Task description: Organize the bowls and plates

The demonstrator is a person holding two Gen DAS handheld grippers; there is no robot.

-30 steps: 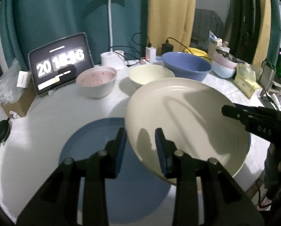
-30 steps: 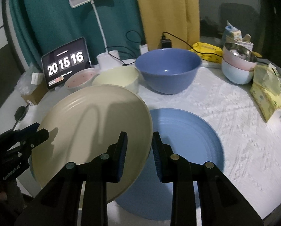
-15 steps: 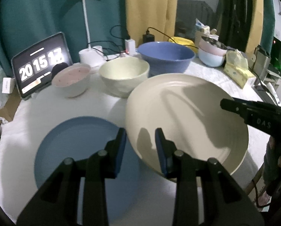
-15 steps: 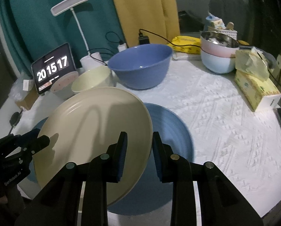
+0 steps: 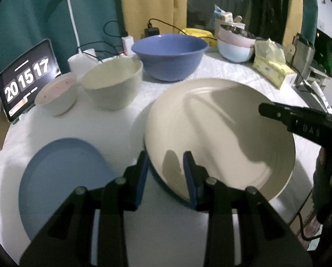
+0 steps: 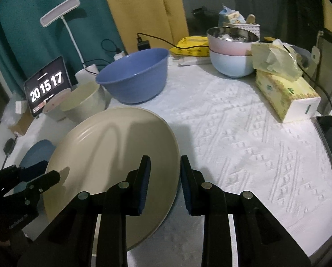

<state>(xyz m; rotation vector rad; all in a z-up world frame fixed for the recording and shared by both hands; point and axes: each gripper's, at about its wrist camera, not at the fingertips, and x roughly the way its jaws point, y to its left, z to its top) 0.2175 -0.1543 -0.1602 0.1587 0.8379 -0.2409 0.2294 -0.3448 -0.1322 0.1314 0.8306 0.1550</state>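
Cream plate (image 5: 219, 133) is carried clamped at opposite rims by left gripper (image 5: 166, 173) and right gripper (image 6: 163, 173); next, level lowering onto bare tablecloth (image 6: 244, 133) seems needed.

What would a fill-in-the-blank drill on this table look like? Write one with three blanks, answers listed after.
1. Both tools, the left tool and the right tool, grip the rim of the round ____ plate.
2. The flat round blue plate lies on the white ____.
3. The cream bowl stands between the pink speckled bowl and the large ____ bowl.

Missing words: cream; tablecloth; blue
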